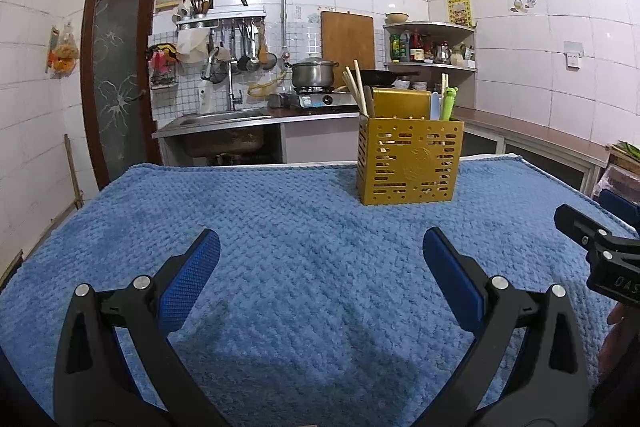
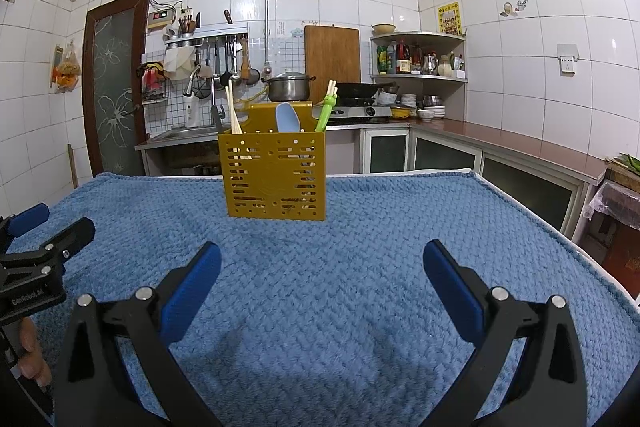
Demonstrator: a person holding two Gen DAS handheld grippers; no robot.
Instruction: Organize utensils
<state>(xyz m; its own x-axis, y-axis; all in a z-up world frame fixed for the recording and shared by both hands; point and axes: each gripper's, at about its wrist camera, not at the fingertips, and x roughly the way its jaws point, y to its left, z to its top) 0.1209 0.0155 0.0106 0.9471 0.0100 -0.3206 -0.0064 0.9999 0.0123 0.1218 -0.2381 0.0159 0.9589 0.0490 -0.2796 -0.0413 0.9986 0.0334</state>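
Note:
A gold perforated utensil holder point(image 1: 408, 163) point(image 2: 276, 177) stands upright on the blue towel point(image 1: 280, 227) point(image 2: 340, 247) near the table's far edge. It holds wooden chopsticks point(image 1: 356, 87) point(image 2: 233, 111), a pale blue spoon point(image 2: 288, 118) point(image 1: 435, 105) and green frog-topped chopsticks point(image 2: 326, 107) point(image 1: 448, 103). My left gripper point(image 1: 320, 255) is open and empty, low over the towel, short of the holder. My right gripper point(image 2: 322, 263) is open and empty, facing the holder. Each gripper shows at the edge of the other's view.
Behind the table is a kitchen counter with a sink point(image 1: 224, 117), a gas stove with a steel pot point(image 1: 312, 73) and a wok point(image 2: 360, 89). A corner shelf point(image 2: 420, 77) holds bottles. A door point(image 1: 116, 75) is at the left. Boxes point(image 2: 616, 195) stand at the right.

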